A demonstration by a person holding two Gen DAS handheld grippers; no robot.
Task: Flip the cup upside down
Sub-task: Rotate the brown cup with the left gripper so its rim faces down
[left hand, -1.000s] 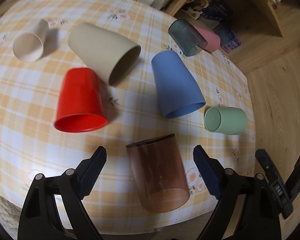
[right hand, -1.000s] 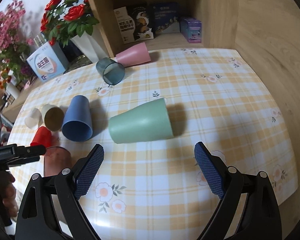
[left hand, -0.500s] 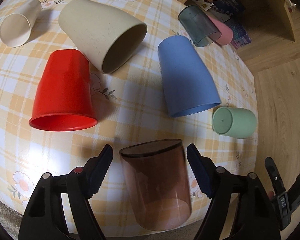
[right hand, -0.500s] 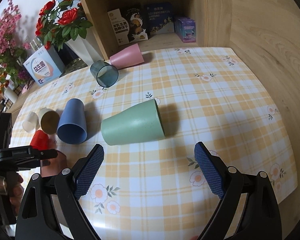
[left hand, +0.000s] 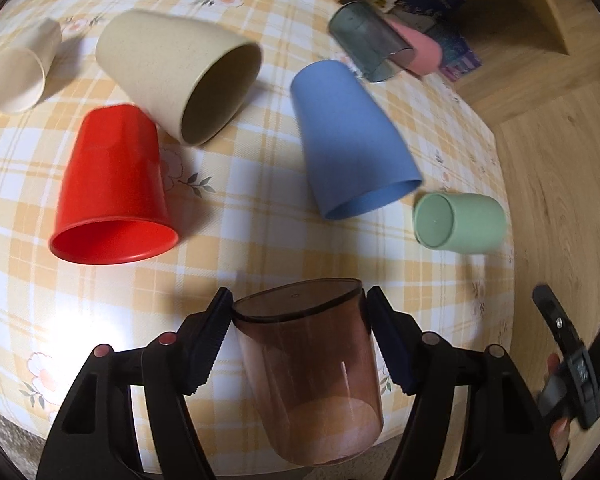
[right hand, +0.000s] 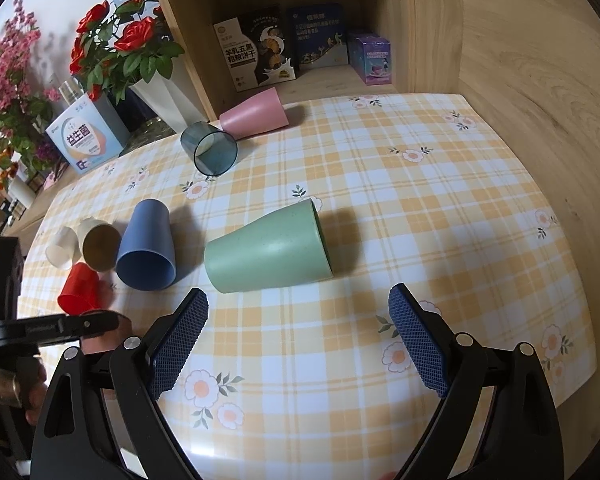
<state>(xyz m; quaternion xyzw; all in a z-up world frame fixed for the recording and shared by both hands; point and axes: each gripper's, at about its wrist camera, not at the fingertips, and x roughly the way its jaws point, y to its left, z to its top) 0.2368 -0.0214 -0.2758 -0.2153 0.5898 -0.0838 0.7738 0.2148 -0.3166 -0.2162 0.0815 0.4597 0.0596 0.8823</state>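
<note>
A clear brown cup (left hand: 306, 372) lies on its side at the near edge of the checked table (left hand: 236, 216), its closed base facing away from me. My left gripper (left hand: 298, 320) has both jaws pressed against the cup's sides near the base, shut on it. The cup shows only as a brown patch (right hand: 100, 342) in the right wrist view. My right gripper (right hand: 298, 336) is open and empty, just in front of a green cup (right hand: 268, 252) lying on its side.
Other cups lie on their sides: red (left hand: 110, 184), large beige (left hand: 180, 76), small cream (left hand: 18, 70), blue (left hand: 348, 140), grey clear (left hand: 366, 42), pink (left hand: 414, 50), green (left hand: 460, 220). A wooden shelf with boxes (right hand: 256, 52) and flowers (right hand: 120, 48) stands behind.
My left gripper moved forward around the brown cup and its jaws closed from wide open onto the cup's sides. My right gripper stayed open, nearly still.
</note>
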